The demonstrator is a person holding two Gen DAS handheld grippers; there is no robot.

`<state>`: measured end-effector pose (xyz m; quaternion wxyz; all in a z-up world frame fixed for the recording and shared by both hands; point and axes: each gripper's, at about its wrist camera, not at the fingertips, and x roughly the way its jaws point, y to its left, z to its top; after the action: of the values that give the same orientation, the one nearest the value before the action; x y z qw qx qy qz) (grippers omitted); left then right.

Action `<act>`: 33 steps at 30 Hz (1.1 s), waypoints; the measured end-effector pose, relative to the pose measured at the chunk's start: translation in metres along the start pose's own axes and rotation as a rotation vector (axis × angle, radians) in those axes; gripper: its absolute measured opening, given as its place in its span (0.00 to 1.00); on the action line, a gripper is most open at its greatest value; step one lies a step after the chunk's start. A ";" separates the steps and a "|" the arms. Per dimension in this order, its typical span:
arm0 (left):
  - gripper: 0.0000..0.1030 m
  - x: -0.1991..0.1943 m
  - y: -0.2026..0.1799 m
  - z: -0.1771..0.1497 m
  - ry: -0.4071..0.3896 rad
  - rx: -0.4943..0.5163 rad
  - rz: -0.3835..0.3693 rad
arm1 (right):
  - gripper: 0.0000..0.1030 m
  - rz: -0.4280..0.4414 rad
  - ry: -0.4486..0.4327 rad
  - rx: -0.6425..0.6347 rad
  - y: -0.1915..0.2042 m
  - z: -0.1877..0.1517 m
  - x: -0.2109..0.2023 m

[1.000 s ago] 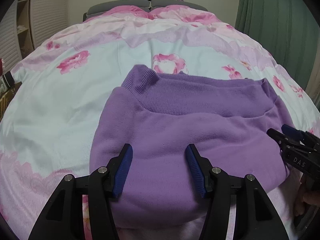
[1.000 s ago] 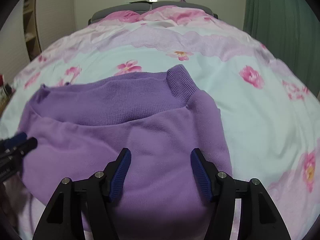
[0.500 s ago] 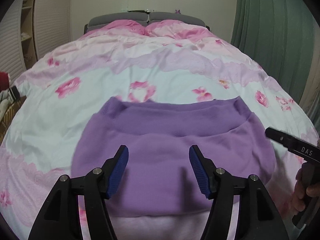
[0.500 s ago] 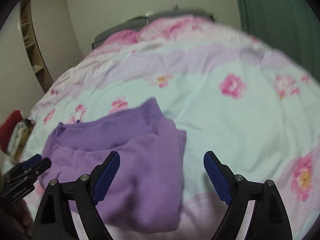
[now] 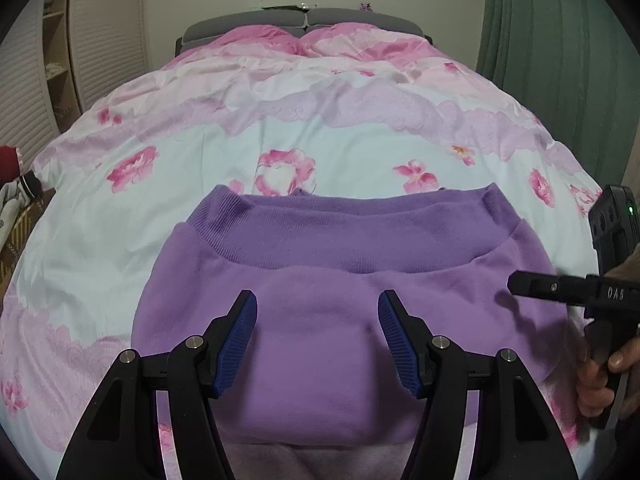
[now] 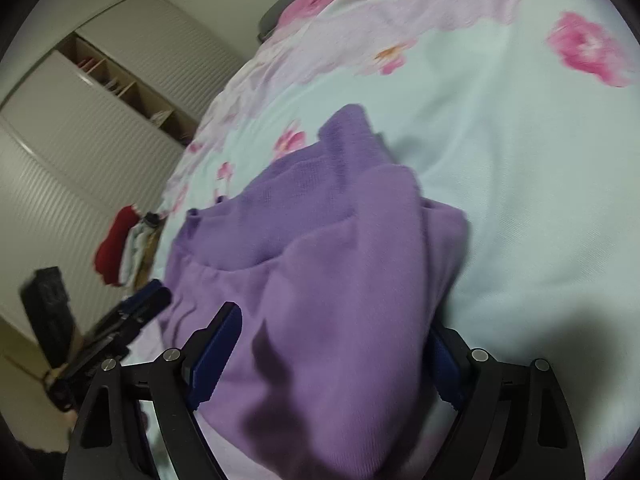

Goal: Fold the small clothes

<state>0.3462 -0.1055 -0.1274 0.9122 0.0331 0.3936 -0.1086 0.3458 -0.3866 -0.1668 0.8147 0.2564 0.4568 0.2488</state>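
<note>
Where the folded purple garment [image 5: 340, 296] lies on the bed [image 5: 280, 136], near its foot edge, its ribbed waistband faces the headboard [image 5: 304, 24] and the smoother body of the cloth is doubled toward the camera. The left gripper [image 5: 318, 336] hangs over the near half of the garment with its jaws spread, blue pads apart and nothing pinched between them. In the right wrist view the picture is tilted and somewhat blurred; the right gripper [image 6: 328, 356] has its jaws spread wide, having just been opening, and the right-hand side of the garment bulges up between them, covering most of one blue pad, yet the pads do not press on the cloth. From the left wrist view the right gripper shows at the garment's right edge, held by a hand [image 5: 604, 376]. The bed wears a pale floral cover with pink blossoms. A green curtain [image 5: 560, 48] hangs to the right, and a slatted wardrobe [image 6: 80, 128] stands on the left.
</note>
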 end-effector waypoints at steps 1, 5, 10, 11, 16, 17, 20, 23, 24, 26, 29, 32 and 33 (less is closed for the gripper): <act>0.60 0.000 0.000 0.000 0.000 0.001 0.001 | 0.80 0.003 0.005 -0.003 0.000 0.001 0.001; 0.60 0.000 0.000 -0.002 -0.001 0.008 -0.005 | 0.37 0.023 0.022 0.049 -0.006 0.002 0.007; 0.60 -0.001 0.001 -0.003 0.000 0.013 -0.001 | 0.24 -0.015 -0.012 0.077 0.006 -0.002 0.007; 0.60 -0.003 0.002 -0.003 -0.003 0.013 0.001 | 0.22 -0.038 -0.014 0.074 0.012 -0.001 0.006; 0.61 -0.018 0.023 0.001 -0.028 -0.016 0.006 | 0.21 -0.186 -0.016 0.027 0.055 0.005 -0.007; 0.60 -0.021 0.028 0.001 -0.034 -0.022 0.007 | 0.20 -0.213 -0.013 0.022 0.062 0.007 -0.009; 0.61 -0.035 0.046 0.005 -0.059 -0.038 0.017 | 0.20 -0.301 0.000 0.003 0.089 0.015 -0.017; 0.61 -0.048 0.065 0.008 -0.088 -0.047 0.033 | 0.20 -0.387 0.013 -0.011 0.125 0.024 -0.015; 0.61 -0.053 0.072 0.009 -0.097 -0.051 0.038 | 0.20 -0.411 0.013 -0.019 0.137 0.027 -0.014; 0.61 -0.061 0.088 0.010 -0.113 -0.065 0.045 | 0.20 -0.433 0.016 -0.025 0.159 0.032 -0.012; 0.61 -0.073 0.111 0.008 -0.130 -0.088 0.051 | 0.20 -0.473 0.031 -0.055 0.190 0.039 0.003; 0.61 -0.080 0.131 0.004 -0.138 -0.105 0.061 | 0.21 -0.522 0.063 -0.094 0.221 0.046 0.032; 0.61 -0.082 0.137 0.003 -0.140 -0.110 0.065 | 0.21 -0.536 0.082 -0.103 0.227 0.046 0.040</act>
<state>0.3240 0.0413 -0.0694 0.9410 -0.0119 0.3330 -0.0594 0.3650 -0.2010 -0.0244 0.8442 0.0745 0.5276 0.0576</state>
